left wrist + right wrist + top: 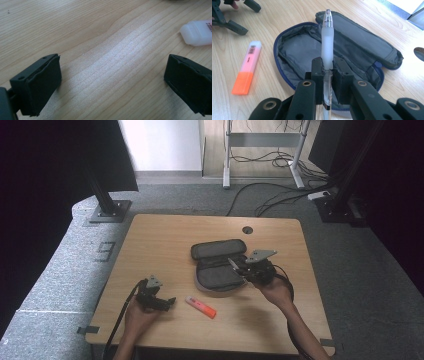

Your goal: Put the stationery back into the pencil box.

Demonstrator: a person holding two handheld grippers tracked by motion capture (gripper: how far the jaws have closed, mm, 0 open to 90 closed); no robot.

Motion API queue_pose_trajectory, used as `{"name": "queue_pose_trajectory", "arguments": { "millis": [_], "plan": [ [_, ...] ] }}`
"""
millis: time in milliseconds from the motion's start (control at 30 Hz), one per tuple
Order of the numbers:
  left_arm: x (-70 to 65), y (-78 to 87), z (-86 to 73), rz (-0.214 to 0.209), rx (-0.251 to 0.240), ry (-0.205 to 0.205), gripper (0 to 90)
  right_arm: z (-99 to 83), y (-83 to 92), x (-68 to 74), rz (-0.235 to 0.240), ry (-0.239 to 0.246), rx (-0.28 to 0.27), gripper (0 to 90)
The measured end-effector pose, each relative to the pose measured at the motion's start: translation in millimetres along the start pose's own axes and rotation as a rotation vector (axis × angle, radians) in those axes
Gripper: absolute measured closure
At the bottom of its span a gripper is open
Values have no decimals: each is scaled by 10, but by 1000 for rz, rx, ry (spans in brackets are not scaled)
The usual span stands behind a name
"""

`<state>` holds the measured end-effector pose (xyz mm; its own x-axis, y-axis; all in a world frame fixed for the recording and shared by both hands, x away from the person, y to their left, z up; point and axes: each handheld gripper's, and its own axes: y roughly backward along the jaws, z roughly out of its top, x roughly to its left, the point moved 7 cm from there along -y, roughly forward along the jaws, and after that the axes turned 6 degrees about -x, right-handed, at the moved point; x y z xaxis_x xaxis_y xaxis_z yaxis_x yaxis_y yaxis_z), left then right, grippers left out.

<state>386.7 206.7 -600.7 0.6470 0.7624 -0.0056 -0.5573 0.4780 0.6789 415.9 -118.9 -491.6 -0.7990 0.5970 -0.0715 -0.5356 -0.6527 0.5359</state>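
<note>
Wooden counter, grey carpet around it. Nearest, left tool rests low with jaws wide apart, gripping nothing. Orange highlighter lies just beside it. Right tool is clamped on a frosted pen, held above the open grey pencil case.
</note>
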Motion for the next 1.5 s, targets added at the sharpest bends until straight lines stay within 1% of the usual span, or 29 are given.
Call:
{"name": "queue_pose_trajectory", "arguments": {
  "millis": [467,667,967,1233,1367,1500],
  "plan": [
    [0,0,0,-1,0,0,10,53,-160,-22,4,15,-1,784],
    [0,0,0,0,0,0,10,86,-235,-55,1,17,-3,784],
    [0,0,0,0,0,0,10,156,-366,-67,-1,37,-5,784],
    [0,0,0,-1,0,0,10,221,-508,-66,9,38,-6,783],
    [0,0,0,-1,0,0,10,212,-594,-54,18,38,3,783],
    [0,-1,1,0,-1,1,10,188,-683,-55,22,24,7,783]
  ]
}}
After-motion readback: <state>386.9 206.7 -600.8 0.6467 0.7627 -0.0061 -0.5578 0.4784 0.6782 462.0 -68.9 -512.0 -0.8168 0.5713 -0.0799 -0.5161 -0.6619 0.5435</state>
